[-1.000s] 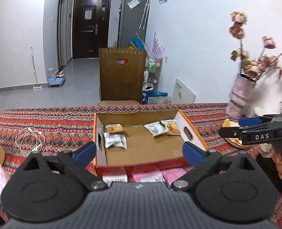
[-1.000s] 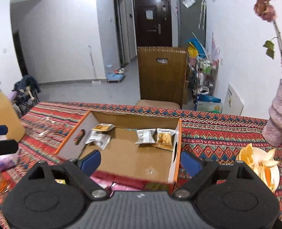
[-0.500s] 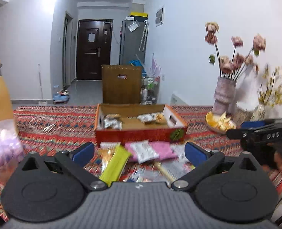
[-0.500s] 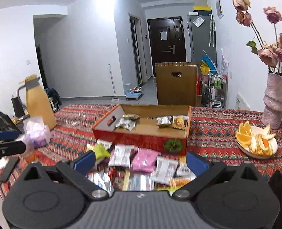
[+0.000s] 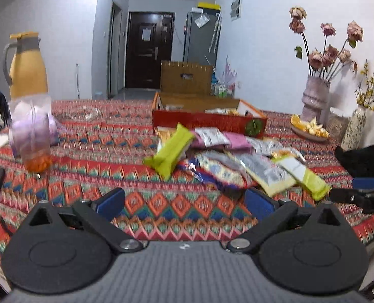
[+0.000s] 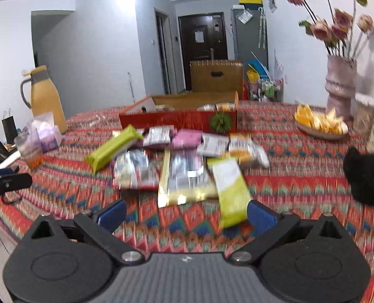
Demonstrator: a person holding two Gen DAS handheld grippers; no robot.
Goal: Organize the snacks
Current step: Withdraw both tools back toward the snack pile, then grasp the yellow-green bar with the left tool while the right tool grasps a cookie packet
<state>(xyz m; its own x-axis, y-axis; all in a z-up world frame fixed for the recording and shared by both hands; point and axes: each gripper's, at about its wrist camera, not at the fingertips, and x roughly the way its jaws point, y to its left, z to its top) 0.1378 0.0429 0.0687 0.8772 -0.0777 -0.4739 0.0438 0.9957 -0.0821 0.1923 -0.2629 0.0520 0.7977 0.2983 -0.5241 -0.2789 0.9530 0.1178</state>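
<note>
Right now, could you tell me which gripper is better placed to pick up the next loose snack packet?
Probably the right gripper: it is open, and a yellow-green packet lies just ahead, by its right finger. The left gripper, also open, faces bare tablecloth, with the snack pile farther off.

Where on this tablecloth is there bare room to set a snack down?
Bare cloth lies between the clear cup and the green bar, and between the snack pile and the fruit plate. In front of the red box it is crowded with overlapping packets.
</note>
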